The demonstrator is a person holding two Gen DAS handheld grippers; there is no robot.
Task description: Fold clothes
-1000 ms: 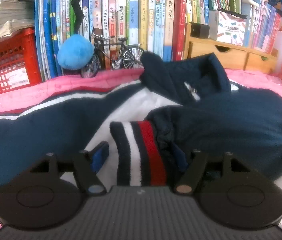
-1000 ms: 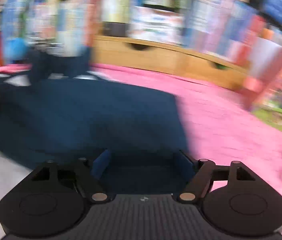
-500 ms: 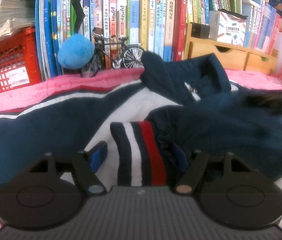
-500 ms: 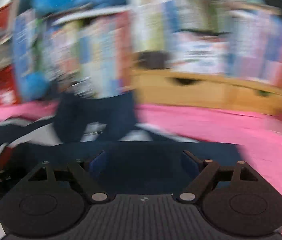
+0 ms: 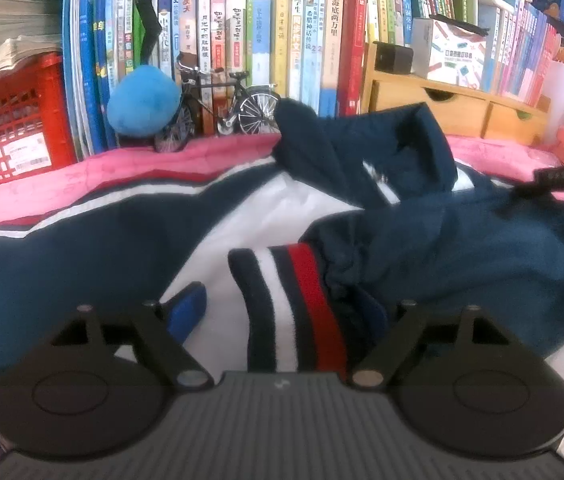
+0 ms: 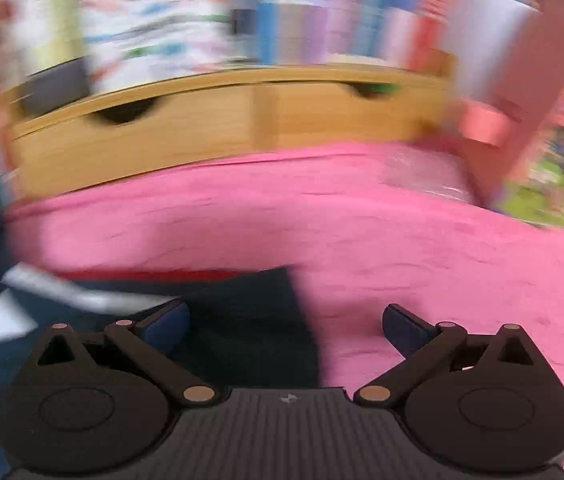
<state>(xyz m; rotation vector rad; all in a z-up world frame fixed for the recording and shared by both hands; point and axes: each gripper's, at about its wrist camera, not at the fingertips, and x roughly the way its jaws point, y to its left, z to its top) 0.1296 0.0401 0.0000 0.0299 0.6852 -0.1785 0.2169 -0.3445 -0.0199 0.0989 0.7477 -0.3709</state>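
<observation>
My left gripper [image 5: 282, 312] is opening off the striped cuff [image 5: 290, 304] at lower centre, my right gripper [image 6: 286, 328] opening over the jacket [image 6: 241, 320] edge and pink cloth [image 6: 402, 232]: sleeve fold released, I judge.

Pink cloth-covered surface [image 5: 129, 168], navy-and-white jacket [image 5: 81, 256] spread across it (striped cuff [image 5: 294, 304] folded on top)

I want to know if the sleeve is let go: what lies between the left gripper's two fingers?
The striped cuff of the navy jacket lies between the left gripper fingers, whose jaws are opening, in the left wrist view.
</observation>
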